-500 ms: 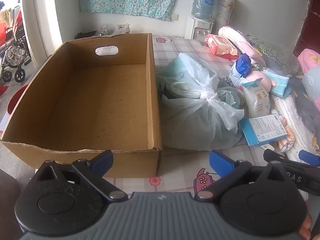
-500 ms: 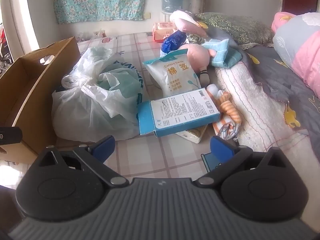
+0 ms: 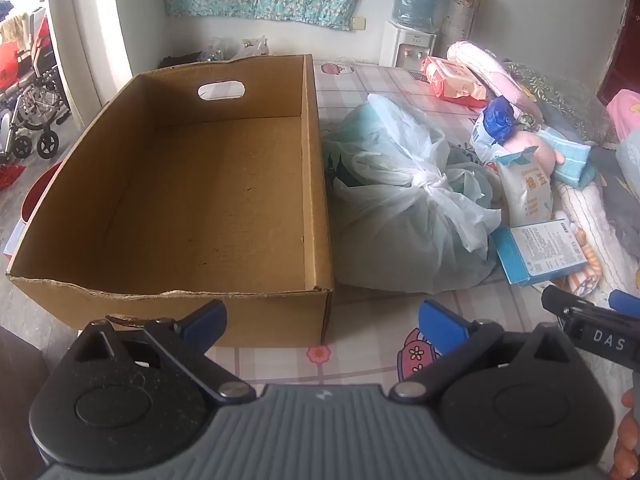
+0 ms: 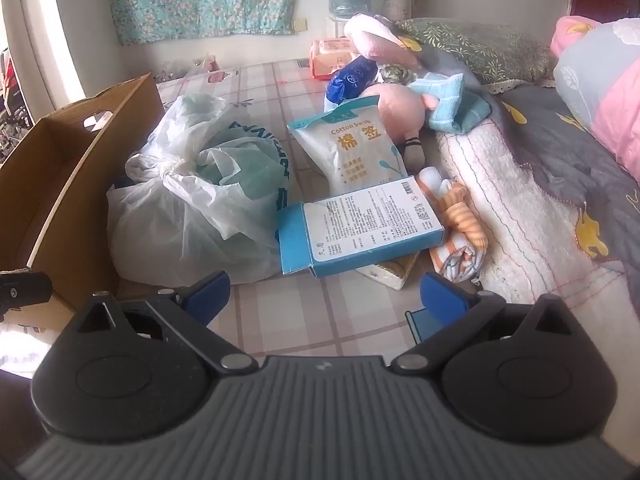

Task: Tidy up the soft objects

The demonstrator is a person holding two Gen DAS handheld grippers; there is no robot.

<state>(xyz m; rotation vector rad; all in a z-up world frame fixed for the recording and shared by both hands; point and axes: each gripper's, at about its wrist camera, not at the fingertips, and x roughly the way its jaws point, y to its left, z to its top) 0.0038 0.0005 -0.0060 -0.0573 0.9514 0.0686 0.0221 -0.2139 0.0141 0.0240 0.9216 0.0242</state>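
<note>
An empty brown cardboard box (image 3: 224, 200) stands at the left on a checked mat; its edge shows in the right wrist view (image 4: 60, 168). A tied white plastic bag (image 3: 404, 208) (image 4: 192, 208) lies right of it. Beyond lie a blue-and-white carton (image 4: 360, 228) (image 3: 540, 248), a cotton swab pack (image 4: 356, 148) (image 3: 524, 188), a pink plush toy (image 4: 400, 108), a light-blue towel (image 4: 452, 104) and an orange striped cloth (image 4: 460, 232). My left gripper (image 3: 322, 322) is open and empty before the box corner. My right gripper (image 4: 324, 296) is open and empty before the carton.
A pink wipes pack (image 3: 452, 82), a blue pouch (image 4: 352, 78) and a rolled pink cloth (image 3: 492, 72) lie farther back. Bedding and pillows (image 4: 560, 128) fill the right side. A water dispenser (image 3: 408, 40) stands at the wall. A wheelchair (image 3: 32, 112) is at far left.
</note>
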